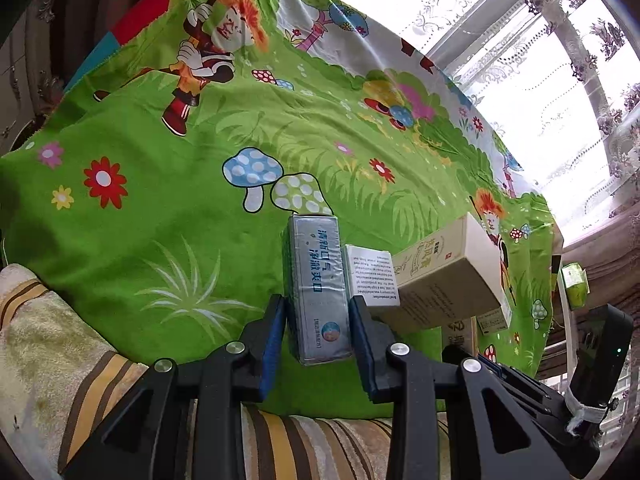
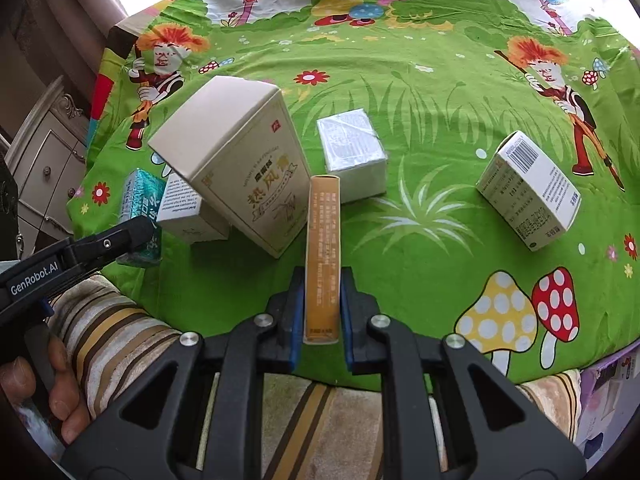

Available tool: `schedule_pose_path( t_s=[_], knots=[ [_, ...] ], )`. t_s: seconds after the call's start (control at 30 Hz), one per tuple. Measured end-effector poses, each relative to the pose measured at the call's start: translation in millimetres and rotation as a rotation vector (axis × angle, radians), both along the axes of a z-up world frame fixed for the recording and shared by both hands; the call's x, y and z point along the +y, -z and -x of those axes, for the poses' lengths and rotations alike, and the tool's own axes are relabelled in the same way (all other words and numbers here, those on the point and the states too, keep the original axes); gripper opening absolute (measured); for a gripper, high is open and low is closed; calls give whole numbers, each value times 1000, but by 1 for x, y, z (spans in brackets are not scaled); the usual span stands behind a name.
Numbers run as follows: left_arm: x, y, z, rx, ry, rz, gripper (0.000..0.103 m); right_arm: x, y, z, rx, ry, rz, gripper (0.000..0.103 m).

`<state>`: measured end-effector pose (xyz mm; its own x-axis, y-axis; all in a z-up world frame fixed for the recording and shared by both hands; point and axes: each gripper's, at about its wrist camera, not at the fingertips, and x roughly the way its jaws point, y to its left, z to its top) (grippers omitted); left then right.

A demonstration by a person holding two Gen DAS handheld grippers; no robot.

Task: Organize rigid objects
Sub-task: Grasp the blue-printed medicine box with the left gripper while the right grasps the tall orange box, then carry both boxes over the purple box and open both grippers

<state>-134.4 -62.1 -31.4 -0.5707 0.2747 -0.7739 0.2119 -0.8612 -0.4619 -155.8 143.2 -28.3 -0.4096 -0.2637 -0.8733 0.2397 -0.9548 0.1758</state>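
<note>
My left gripper point(image 1: 317, 312) is shut on a silver-blue toothpaste box point(image 1: 318, 284), held at the near edge of the green cartoon cloth point(image 1: 160, 208). Right of it lie a small white box point(image 1: 370, 274) and a large beige box point(image 1: 448, 276) leaning on it. My right gripper point(image 2: 320, 292) is shut on a narrow orange box point(image 2: 322, 256), held end-on beside the beige box point(image 2: 240, 160). The right wrist view also shows the left gripper point(image 2: 120, 240) with the teal box point(image 2: 140, 204), and the small white box point(image 2: 192, 212).
A clear-wrapped white box point(image 2: 352, 156) lies mid-cloth and a white barcoded medicine box point(image 2: 528, 188) lies to the right. A striped towel point(image 2: 120, 332) covers the near edge. A window with lace curtain point(image 1: 540, 60) and a cabinet point(image 2: 44, 160) flank the table.
</note>
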Motion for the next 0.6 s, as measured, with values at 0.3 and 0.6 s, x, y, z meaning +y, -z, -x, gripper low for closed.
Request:
schedule_pose_path(
  t_s=[0.3,0.6],
  knots=[
    [10,-39,-21,151,-6,8,34,25,-29,-24,98,27,24,19],
    [68,-83,-47,299,127,20,34,65,-52,-63,184,71,33,19]
  ],
)
